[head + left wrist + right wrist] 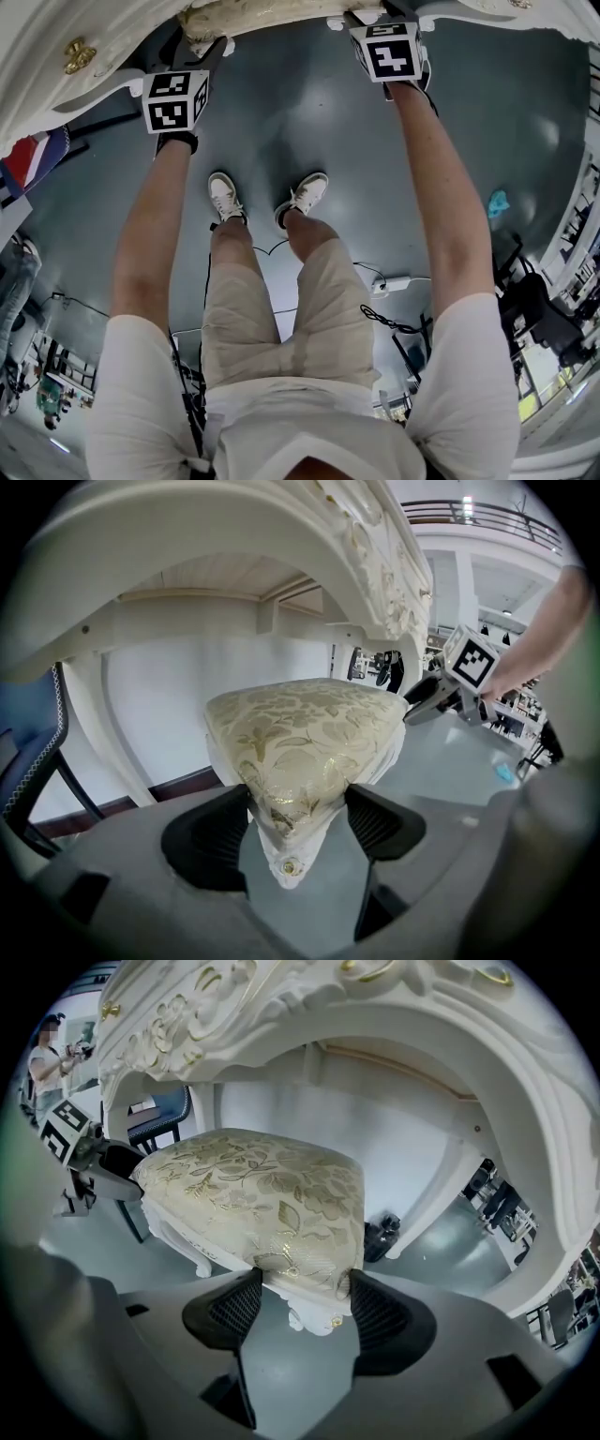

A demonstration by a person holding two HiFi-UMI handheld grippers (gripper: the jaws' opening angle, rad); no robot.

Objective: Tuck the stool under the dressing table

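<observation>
The left claw (298, 822) and right claw (298, 1299) are each pinching a near corner of the stool (300, 728), which is sitting largely beneath the dressing table (309, 546); little pushing seems left.

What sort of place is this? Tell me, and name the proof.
Probably a lab or workshop hall, not a home: the ornate dressing table and stool stand on a grey floor, with cables and cluttered benches around.

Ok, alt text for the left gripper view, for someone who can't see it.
The left tool grips a corner of a cream-and-gold floral cushioned stool at the arched opening of a white carved dressing table. The right tool holds another corner.
</observation>
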